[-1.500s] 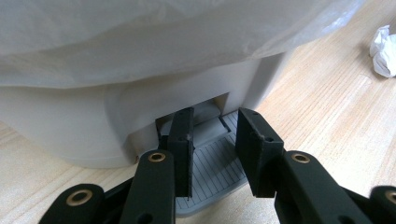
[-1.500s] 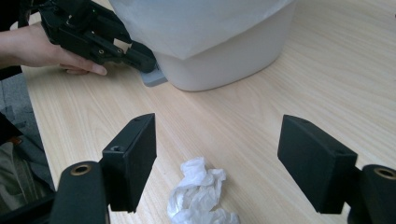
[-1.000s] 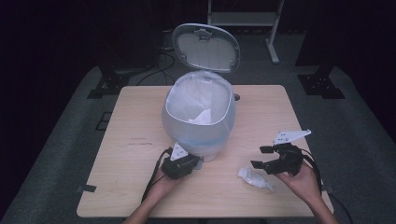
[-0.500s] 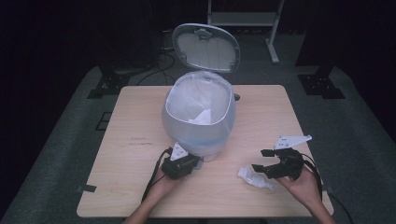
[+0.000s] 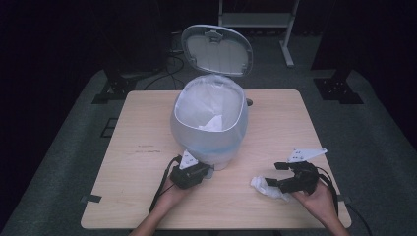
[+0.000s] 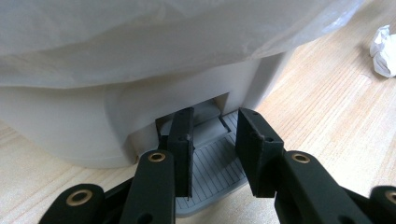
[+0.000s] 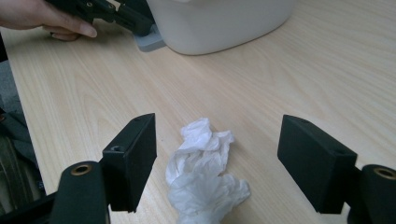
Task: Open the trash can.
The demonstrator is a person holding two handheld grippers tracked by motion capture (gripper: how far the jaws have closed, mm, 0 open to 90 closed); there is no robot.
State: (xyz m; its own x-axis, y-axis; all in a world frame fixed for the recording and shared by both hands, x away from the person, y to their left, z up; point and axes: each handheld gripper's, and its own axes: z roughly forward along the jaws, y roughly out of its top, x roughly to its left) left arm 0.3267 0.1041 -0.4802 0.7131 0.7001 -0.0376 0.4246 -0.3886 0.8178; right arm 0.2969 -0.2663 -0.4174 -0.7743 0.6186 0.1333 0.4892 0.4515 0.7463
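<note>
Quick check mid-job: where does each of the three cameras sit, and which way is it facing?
High view: above the person's side, looking forward and down at the table, pedal bin, both forearms.
Left gripper view: on the left gripper, facing the bin's pedal between its own near-shut black jaws.
Right gripper view: on the right gripper, its own jaws open around the crumpled tissue.
All share the tissue.

High view: overhead, facing forward-down, far from desk (image 5: 147,206). Both gripper views: low, close, looking along jaws. All share bin (image 5: 209,125) base, crumpled tissue (image 7: 203,172).
</note>
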